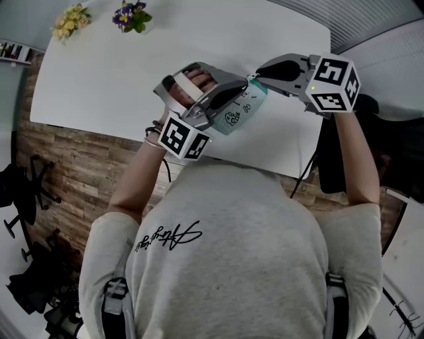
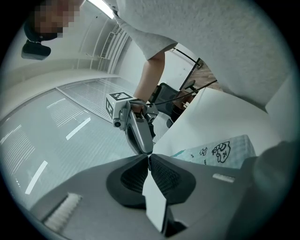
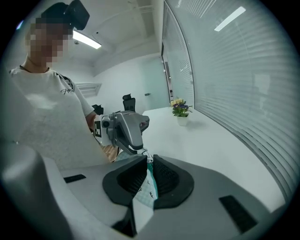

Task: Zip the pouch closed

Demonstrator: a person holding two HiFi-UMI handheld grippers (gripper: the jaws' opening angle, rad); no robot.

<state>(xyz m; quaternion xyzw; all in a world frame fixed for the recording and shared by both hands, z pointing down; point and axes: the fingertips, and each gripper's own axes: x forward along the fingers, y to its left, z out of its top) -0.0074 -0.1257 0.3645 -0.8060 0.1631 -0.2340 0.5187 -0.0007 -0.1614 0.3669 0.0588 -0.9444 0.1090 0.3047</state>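
- Pouch (image 1: 240, 111): one, pale teal with doodles, held in the air over the white table (image 1: 99, 79) between two grippers.
- Left gripper (image 2: 149, 160): jaws pressed together on a thin pale edge of it.
- Right gripper (image 3: 150, 165): jaws nearly together, pinching its fabric.
- Two flower pots (image 1: 130, 16) stand at the table's far edge.

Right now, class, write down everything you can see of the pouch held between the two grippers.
The pouch is small and soft-looking, pale mint with a fine check and black cartoon doodles. It hangs tilted in the air over the near edge of the white table. Only the grippers visibly touch it: the left gripper and the right gripper each pinch its upper edge, with their tips nearly meeting. Whether its zip is closed cannot be made out.
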